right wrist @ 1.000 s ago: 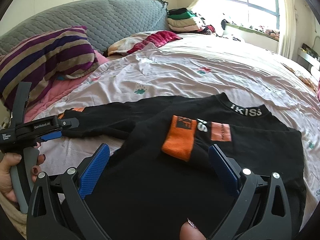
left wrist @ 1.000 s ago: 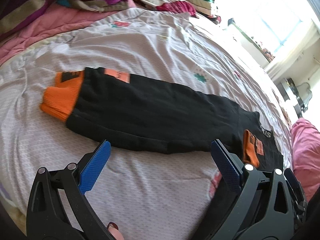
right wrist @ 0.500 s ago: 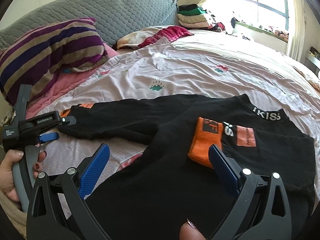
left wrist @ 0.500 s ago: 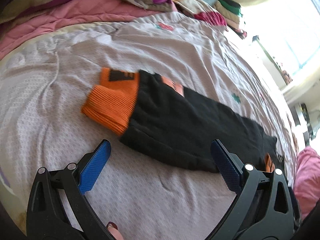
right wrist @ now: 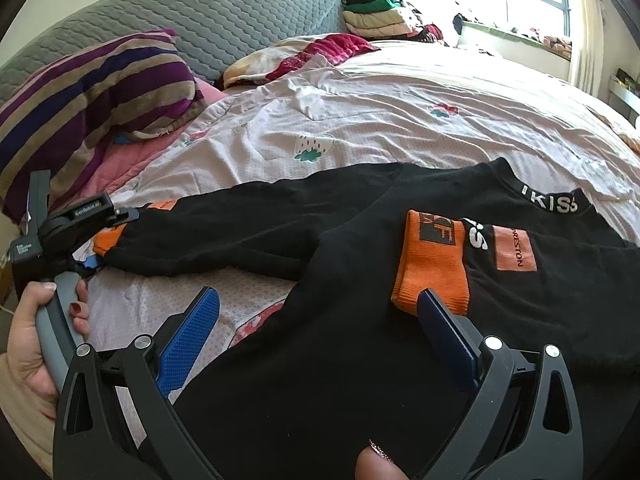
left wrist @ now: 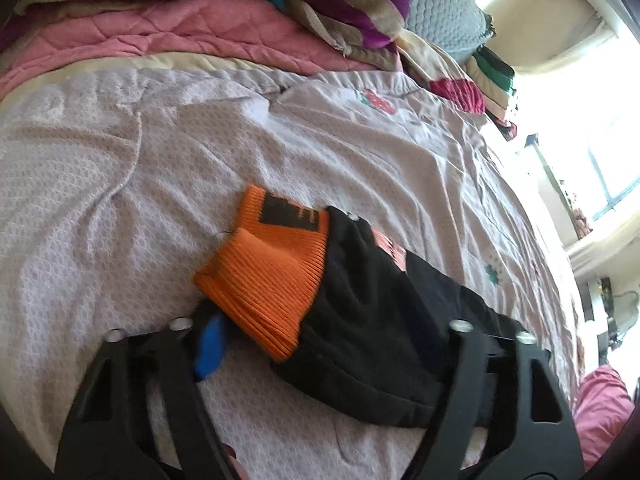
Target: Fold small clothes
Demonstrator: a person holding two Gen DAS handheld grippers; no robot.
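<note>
left hand [right wrist: 30, 332]: wrapped round the grey handle at the far left of the right wrist view, painted nails showing

left gripper [left wrist: 320, 344]: jaws just been closing in on the orange cuff [left wrist: 264, 276] and sleeve end, which sit right between them. Can't tell if the pads actually press yet, the fabric covers them

black sweatshirt [right wrist: 360, 320]: lying flat on the pale bedspread [right wrist: 400, 92], one sleeve stretched out left, the other folded over the chest

right gripper [right wrist: 316, 332]: spread wide, low over the shirt body, nothing pinched

striped pillow [right wrist: 92, 92]: back by the headboard
</note>
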